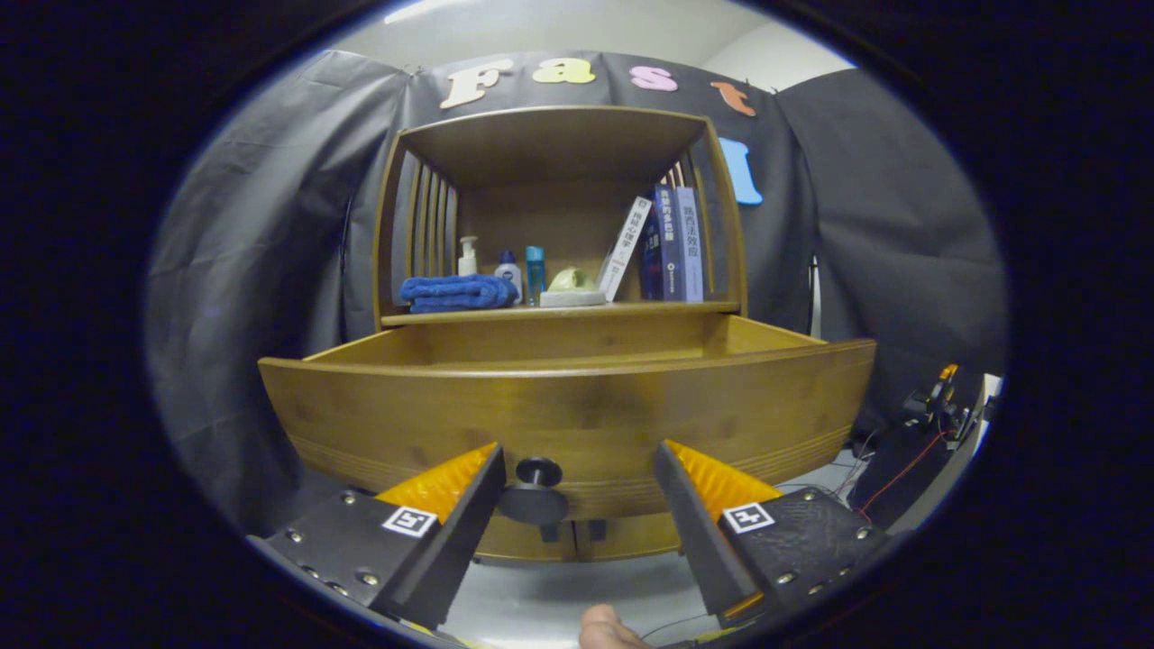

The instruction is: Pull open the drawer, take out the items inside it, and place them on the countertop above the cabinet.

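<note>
The wooden drawer (pixel 568 406) stands pulled out, its dark knob (pixel 537 491) at 12 o'clock between the wide-open, empty tongs (pixel 577 491).

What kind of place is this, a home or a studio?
Probably a staged booth dressed as a home: black cloth hangs behind a wooden cabinet holding books, a blue towel and bottles. The tool is open around the pulled-out drawer's knob.

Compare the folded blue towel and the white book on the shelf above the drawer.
The blue towel lies flat and folded at the shelf's left end; the white book stands tilted, leaning against the dark books towards the right. The towel is soft and rumpled, the book stiff and thin. Both sit on the countertop, far beyond the open fingers.
</note>
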`<state>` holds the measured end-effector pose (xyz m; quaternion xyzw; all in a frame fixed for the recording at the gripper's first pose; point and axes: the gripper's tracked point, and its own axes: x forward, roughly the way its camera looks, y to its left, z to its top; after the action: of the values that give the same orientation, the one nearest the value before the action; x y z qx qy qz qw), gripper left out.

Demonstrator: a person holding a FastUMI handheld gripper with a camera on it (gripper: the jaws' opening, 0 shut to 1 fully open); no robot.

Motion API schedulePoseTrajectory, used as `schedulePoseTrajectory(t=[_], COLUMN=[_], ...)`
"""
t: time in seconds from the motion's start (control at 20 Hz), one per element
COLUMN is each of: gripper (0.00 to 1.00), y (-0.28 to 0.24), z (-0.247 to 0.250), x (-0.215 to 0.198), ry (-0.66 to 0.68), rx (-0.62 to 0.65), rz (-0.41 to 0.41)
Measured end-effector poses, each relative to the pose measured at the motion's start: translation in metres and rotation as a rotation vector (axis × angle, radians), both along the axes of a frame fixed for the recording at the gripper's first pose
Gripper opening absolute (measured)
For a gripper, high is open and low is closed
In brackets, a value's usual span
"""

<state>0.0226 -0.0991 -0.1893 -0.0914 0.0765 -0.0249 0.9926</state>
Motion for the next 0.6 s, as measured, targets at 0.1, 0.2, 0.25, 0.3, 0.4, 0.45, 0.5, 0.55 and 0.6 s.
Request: schedulePoseTrajectory(t=[0.1, 0.2, 0.25, 0.3, 0.4, 0.45, 0.5, 0.55, 0.6], gripper=[0.99, 0.99, 0.99, 0.99, 0.99, 0.99, 0.99, 0.99, 0.99], y=[0.000, 0.002, 0.002, 0.001, 0.000, -0.001, 0.000, 0.000, 0.000], z=[-0.013, -0.008, -0.006, -0.009, -0.008, -0.008, -0.008, -0.007, -0.005], x=[0.008, 0.011, 0.013, 0.012, 0.019, 0.021, 0.025, 0.028, 0.030], ry=[0.030, 0.000, -0.019, -0.011, 0.002, 0.012, 0.008, 0.004, -0.006], rx=[-0.015, -0.031, -0.026, -0.019, 0.015, 0.044, 0.053, 0.036, 0.030], rz=[-0.004, 0.001, 0.003, 0.006, 0.013, 0.016, 0.020, 0.022, 0.023])
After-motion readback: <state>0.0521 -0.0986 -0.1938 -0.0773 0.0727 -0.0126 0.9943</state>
